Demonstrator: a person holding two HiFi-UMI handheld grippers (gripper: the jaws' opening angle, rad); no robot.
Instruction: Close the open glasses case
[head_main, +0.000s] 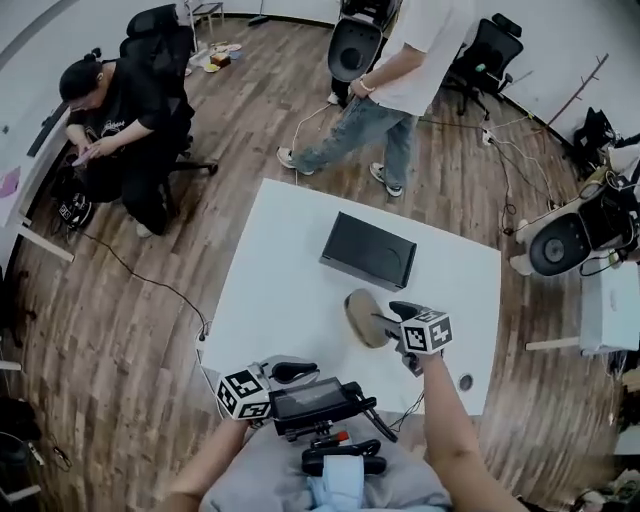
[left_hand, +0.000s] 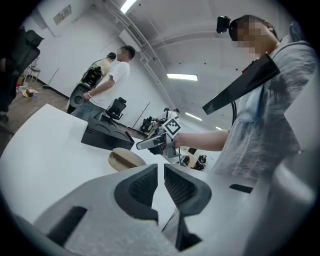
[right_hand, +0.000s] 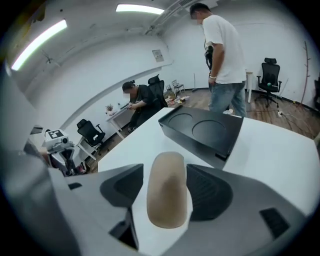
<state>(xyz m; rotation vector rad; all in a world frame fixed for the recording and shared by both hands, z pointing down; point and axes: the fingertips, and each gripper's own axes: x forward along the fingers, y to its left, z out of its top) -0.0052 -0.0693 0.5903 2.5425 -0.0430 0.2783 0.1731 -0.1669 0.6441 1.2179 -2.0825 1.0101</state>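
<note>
You are working at a white table (head_main: 275, 290) that stands on a wood-plank floor (head_main: 120, 330) in a white-walled room with strip lights (right_hand: 140, 8) on the ceiling. The case (head_main: 365, 318) is tan and oval and looks closed. It lies flat on the table toward your right, on your side of a black box (head_main: 368, 250) and apart from it. The box has two round recesses in its top.

Your right tongs (right_hand: 165, 172) point down at the case with the jaws spread wide. The case lies lengthwise between them, with bare table showing along its left side, so the pads do not clamp it. Your left tongs (left_hand: 161, 167) hang at the table's near edge, well apart from the case. Their jaws are drawn together to a sliver, with nothing in them.

Beyond the table a person (head_main: 400, 70) in a white shirt and jeans stands on the floor. Another person (head_main: 115, 120), in black, sits bent over at a desk (head_main: 30, 170) by the left wall. Black office chairs (head_main: 495, 50) stand along the far side, and a cable (head_main: 140, 275) trails across the planks toward your table.
</note>
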